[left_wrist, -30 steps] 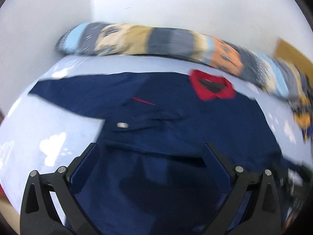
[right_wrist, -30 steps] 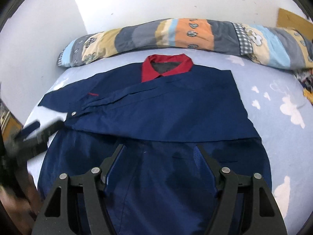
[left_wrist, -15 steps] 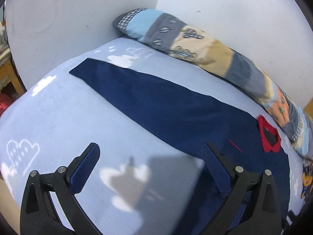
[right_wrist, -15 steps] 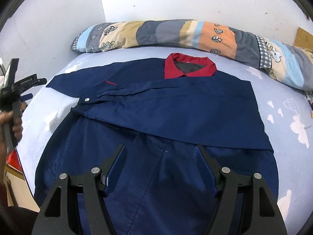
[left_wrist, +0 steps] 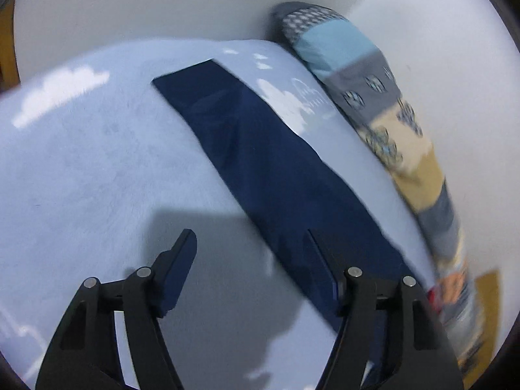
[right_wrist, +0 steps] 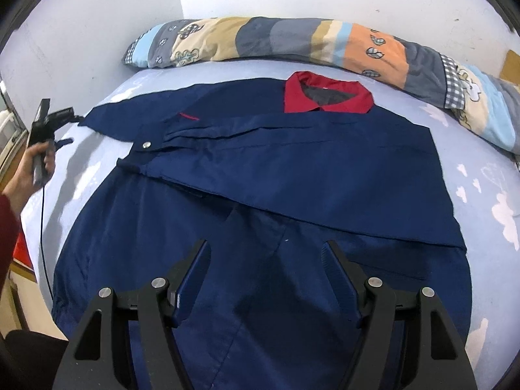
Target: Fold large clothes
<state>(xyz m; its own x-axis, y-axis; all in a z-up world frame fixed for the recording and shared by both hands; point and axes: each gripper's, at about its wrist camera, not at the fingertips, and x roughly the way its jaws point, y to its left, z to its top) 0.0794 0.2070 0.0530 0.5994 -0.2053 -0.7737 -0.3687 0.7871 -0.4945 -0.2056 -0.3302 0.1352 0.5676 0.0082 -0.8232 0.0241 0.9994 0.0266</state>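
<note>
- In the left wrist view, we are looking down at the unfolded sleeve (left_wrist: 269,162) of the navy shirt, which is lying flat and stretched out toward the far corner of the bed (left_wrist: 81,162), beside the patchwork pillow (left_wrist: 383,110) along the wall edge.
- Our left gripper (left_wrist: 250,243) is hovering over the bare sheet just beside that sleeve; its jaws are closing, yet nothing is sitting between them, only one finger overlapping the cloth's edge in the picture.
- We are judging this sleeve as the fold not yet made.
- In the right wrist view, we are seeing the whole navy shirt (right_wrist: 292,195) spread across the middle of the bed, its red collar (right_wrist: 328,97) lying near the pillow edge.
- One sleeve is already lying folded across the chest, its cuff with the metal snap (right_wrist: 147,144) resting toward the left edge of the bed.
- Our right gripper (right_wrist: 266,247) is hanging released above the lower front of the shirt, jaws apart, grasping nothing.
- Our left hand (right_wrist: 35,169) is showing at the bed's left edge, holding its tool near the spread sleeve's end.
- We are reckoning the job as early: second sleeve, sides and bottom hem are all remaining.
</note>
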